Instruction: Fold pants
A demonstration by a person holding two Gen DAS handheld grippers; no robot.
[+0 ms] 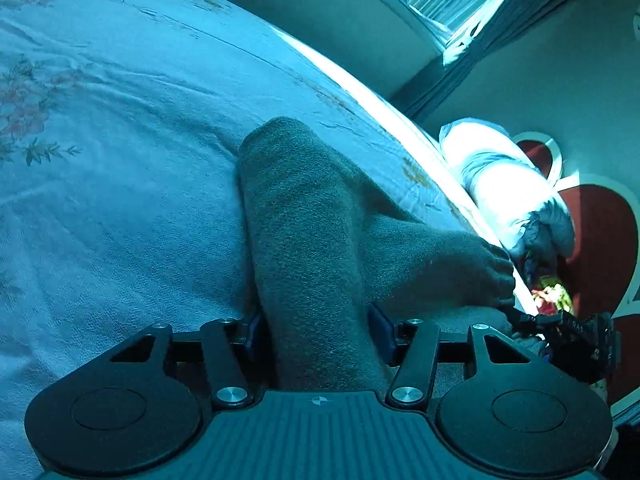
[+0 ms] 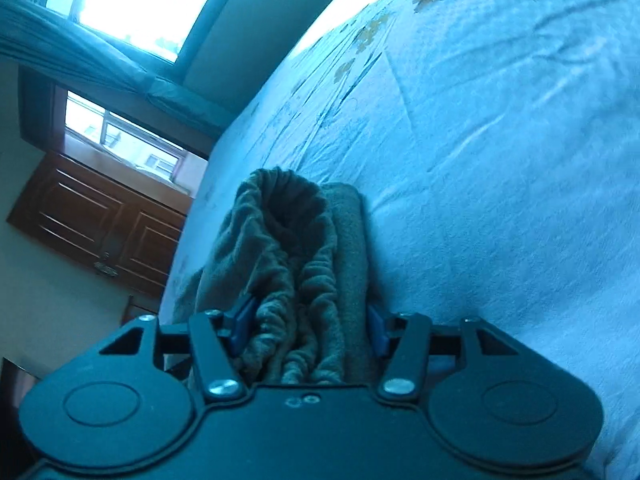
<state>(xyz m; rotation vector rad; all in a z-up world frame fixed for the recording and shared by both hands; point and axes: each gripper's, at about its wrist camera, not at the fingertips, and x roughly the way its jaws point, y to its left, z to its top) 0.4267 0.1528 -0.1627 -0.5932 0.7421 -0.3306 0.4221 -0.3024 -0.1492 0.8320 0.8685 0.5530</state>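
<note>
While low over the bedspread, each hand-held gripper pinching bunched pants.

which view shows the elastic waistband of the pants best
The right wrist view. The gathered waistband of the pants bunches between the right gripper fingers, its opening facing the camera. The left wrist view shows only smooth folded fabric in the left gripper, no waistband.

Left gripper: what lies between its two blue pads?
In the left wrist view, a folded part of the grey pants fills the gap of the left gripper.
</note>
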